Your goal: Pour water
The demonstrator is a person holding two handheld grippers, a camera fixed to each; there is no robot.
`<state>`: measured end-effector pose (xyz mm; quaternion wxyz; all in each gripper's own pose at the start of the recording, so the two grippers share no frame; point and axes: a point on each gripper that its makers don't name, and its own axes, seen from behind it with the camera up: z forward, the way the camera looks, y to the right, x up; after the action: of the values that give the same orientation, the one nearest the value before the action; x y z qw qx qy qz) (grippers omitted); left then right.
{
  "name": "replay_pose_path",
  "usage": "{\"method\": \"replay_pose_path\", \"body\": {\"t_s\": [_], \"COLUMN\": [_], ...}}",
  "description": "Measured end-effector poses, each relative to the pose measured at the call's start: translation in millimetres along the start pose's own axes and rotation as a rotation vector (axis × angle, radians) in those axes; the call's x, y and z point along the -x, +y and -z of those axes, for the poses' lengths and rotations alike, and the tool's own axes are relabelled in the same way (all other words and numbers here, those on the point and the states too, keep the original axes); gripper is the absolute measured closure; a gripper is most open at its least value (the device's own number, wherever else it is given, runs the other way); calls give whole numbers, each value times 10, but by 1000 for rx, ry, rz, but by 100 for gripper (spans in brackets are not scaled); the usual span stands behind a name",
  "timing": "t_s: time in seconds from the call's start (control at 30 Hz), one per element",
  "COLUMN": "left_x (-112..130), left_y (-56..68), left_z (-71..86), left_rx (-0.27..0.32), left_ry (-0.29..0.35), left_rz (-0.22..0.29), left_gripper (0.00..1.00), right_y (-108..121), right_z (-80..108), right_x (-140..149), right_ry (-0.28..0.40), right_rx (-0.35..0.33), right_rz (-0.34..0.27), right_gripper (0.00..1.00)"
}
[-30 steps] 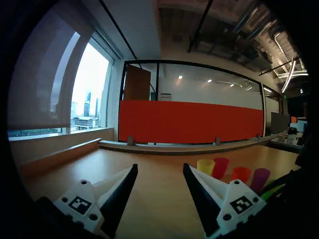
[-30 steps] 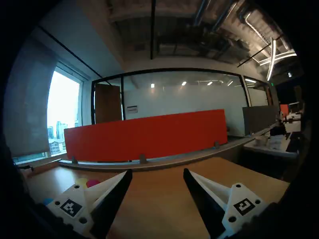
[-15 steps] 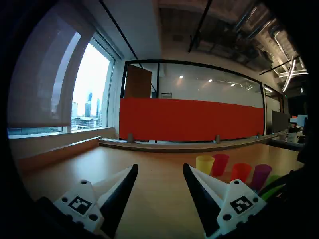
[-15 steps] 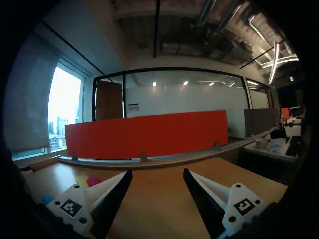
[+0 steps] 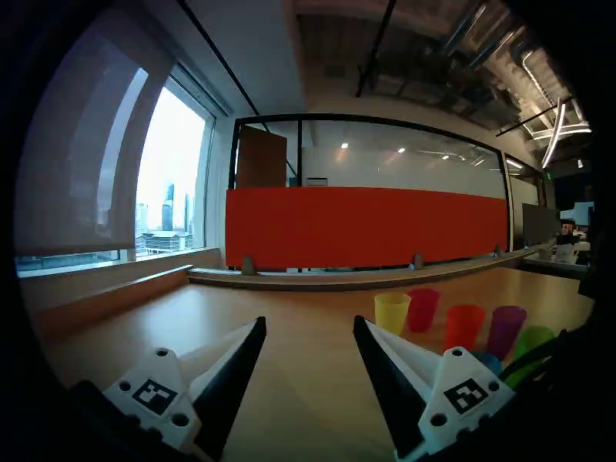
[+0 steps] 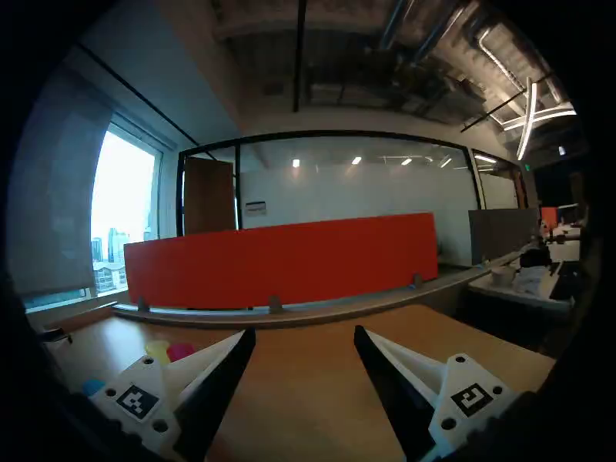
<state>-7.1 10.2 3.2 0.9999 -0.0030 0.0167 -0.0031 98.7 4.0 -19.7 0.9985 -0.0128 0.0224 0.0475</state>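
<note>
In the left gripper view, the left gripper (image 5: 308,320) takes up the lower middle of the frame. Its two white fingers with black inner faces stand wide apart with nothing between them, above the bare pale wooden table (image 5: 308,400).

A cluster of cups stands on the table at the lower right of this frame, just past the right-hand finger:
- A translucent yellow plastic cup (image 5: 392,312) is nearest the centre.
- A magenta plastic cup (image 5: 423,308) is just beside it.
- An orange-red plastic cup (image 5: 464,325) and a purple plastic cup (image 5: 507,329) come next.
- A lime green plastic cup (image 5: 533,339) is at the edge of the frame.
- A blue plastic cup (image 5: 489,359) is partly hidden behind the finger.

All the cups stand upright. I cannot tell whether any of them holds water.

A long red partition panel (image 5: 362,227) runs across the middle of the frame at the far edge of the table. A bright window (image 5: 165,192) is at the left.

In the right gripper view, the right gripper (image 6: 305,331) is also spread wide and empty over the same table (image 6: 300,400). At the lower left of this frame, the yellow plastic cup (image 6: 158,350) and the magenta plastic cup (image 6: 180,352) peek over the left-hand finger. The blue plastic cup (image 6: 93,385) sits lower, near the edge. The red partition panel (image 6: 285,262) crosses the centre of the frame.
</note>
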Motion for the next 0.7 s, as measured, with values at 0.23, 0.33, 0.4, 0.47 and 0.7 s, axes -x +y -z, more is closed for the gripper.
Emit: {"method": "replay_pose_path", "body": {"t_s": [0.23,0.33,0.4,0.47,0.7], "left_x": [44,65,65,68,79], "left_y": [2,1,2,8,13], "left_z": [-3,-6,-5,-9,-15], "left_rx": [2,0,0,4,8], "left_ry": [-17,-23,-24,-24,-26], "left_rz": [-3,-3,-3,-3,-4], "left_gripper": [17,16,16,16,16], "right_y": [-9,-25,-35,-48,-125], "right_z": [14,20,22,23,44], "right_x": [10,0,-9,-22,-49], "right_ry": [0,2,4,8,10], "right_rx": [0,-4,-7,-10,-31], "right_rz": [0,-1,-1,1,1], "right_gripper": [1,1,1,1,1]}}
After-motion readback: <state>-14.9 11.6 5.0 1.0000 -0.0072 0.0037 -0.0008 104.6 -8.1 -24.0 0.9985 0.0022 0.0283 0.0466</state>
